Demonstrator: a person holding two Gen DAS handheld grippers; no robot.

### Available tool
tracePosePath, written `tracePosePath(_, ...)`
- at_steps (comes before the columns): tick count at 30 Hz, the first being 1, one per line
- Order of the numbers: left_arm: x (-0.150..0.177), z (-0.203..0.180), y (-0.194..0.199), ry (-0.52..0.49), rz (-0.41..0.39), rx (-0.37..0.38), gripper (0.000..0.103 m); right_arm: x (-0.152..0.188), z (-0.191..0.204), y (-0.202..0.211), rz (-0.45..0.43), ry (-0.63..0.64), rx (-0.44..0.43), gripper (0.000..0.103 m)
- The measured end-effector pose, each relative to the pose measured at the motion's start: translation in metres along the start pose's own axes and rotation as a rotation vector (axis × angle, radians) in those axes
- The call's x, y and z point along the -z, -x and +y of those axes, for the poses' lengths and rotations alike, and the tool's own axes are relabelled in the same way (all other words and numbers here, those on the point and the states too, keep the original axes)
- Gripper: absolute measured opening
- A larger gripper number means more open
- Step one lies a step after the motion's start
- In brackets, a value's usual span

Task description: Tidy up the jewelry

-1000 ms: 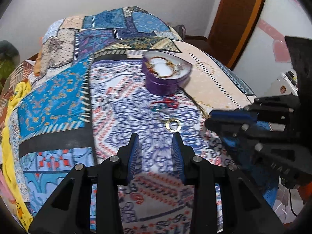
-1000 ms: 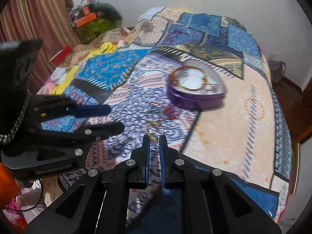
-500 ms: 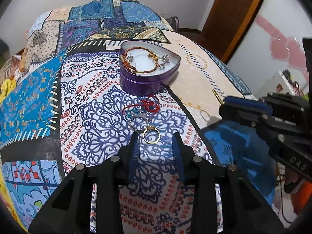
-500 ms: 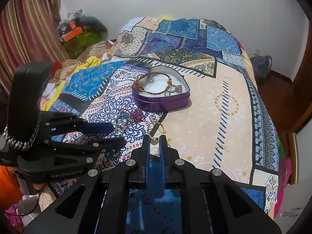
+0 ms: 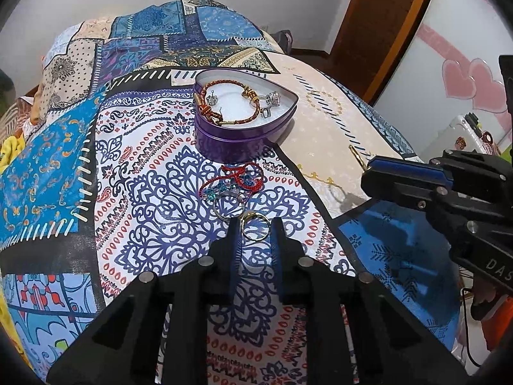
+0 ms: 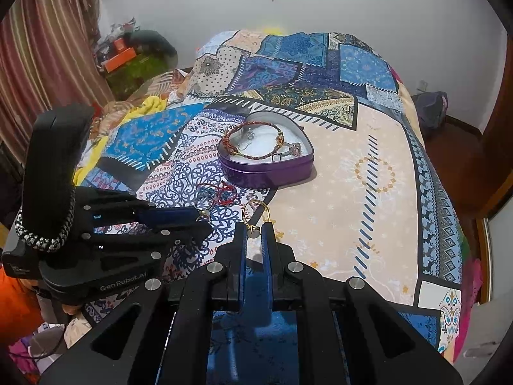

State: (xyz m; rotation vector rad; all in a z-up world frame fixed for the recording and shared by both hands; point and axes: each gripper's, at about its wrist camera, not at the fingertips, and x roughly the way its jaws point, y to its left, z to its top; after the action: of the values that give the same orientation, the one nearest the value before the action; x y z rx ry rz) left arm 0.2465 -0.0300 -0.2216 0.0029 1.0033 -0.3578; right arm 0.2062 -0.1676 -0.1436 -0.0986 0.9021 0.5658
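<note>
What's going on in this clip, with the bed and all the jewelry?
A person with two handheld tools is sorting jewelry on a patterned bedspread. The right tool is shut on a gold ring, held up short of the purple heart-shaped tin, which already holds a red braided bracelet and silver pieces. The left tool is open, its fingers either side of another gold ring on the bedspread beside a red cord bracelet.

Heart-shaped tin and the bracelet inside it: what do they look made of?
The tin looks like thin painted metal: its glossy purple wall reflects the bedspread, and its rim is rolled. The bracelet looks like braided red-gold cord with small gold-coloured metal beads, though I can't be sure.
</note>
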Motion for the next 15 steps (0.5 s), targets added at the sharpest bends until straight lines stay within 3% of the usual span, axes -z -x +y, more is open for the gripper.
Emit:
tracePosePath(7, 0.006, -0.007, 0.01, -0.034, -0.02, -0.038, 0.017, -0.005, 0.001, 0.005, -0.017, 0.001, 0.011, 0.008)
tracePosePath(15, -0.009, -0.002, 0.04, -0.023, -0.104, -0.04, 0.017, -0.015, -0.004, 0.012, -0.055, -0.017, 0.025, 0.008)
